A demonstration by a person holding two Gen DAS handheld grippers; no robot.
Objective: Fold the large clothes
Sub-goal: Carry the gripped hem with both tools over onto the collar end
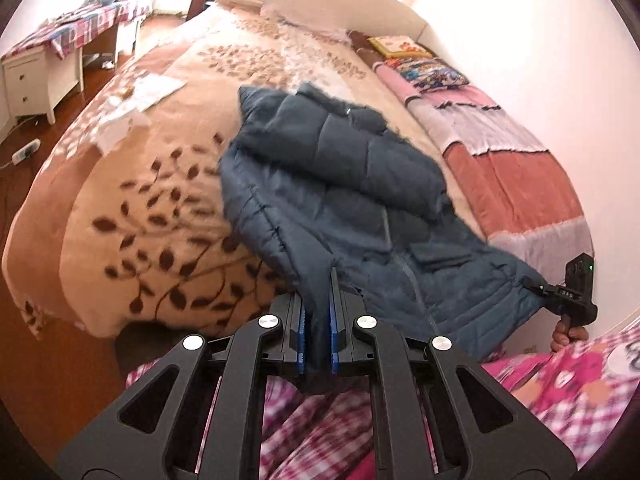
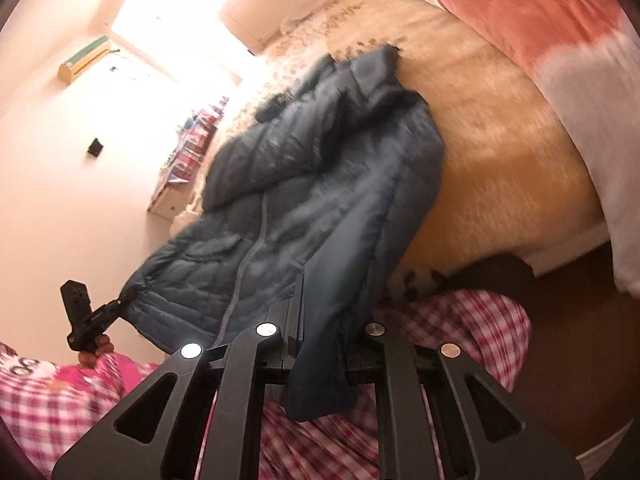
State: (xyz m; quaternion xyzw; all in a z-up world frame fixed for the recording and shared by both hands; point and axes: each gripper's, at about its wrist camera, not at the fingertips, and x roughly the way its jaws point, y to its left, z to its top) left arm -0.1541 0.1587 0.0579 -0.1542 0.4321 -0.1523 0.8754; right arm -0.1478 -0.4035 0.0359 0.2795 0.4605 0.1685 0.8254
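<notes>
A dark blue quilted puffer jacket point(image 1: 340, 184) lies stretched over the foot of the bed, sleeves folded across its front, zipper facing up. My left gripper point(image 1: 318, 300) is shut on one bottom corner of the jacket's hem. My right gripper point(image 1: 536, 286) is shut on the other bottom corner, seen at the right of the left wrist view. In the right wrist view the jacket point(image 2: 320, 184) hangs from my right gripper point(image 2: 320, 300), and my left gripper point(image 2: 120, 300) pinches the far corner. The hem is lifted off the bed edge.
The bed has a beige leaf-pattern blanket point(image 1: 140, 200), a pink and white striped blanket point(image 1: 512, 168) by the wall, and white cloths point(image 1: 132, 100). A white desk point(image 1: 36, 76) stands at the left. The person's pink plaid clothing point(image 1: 320, 420) is just below.
</notes>
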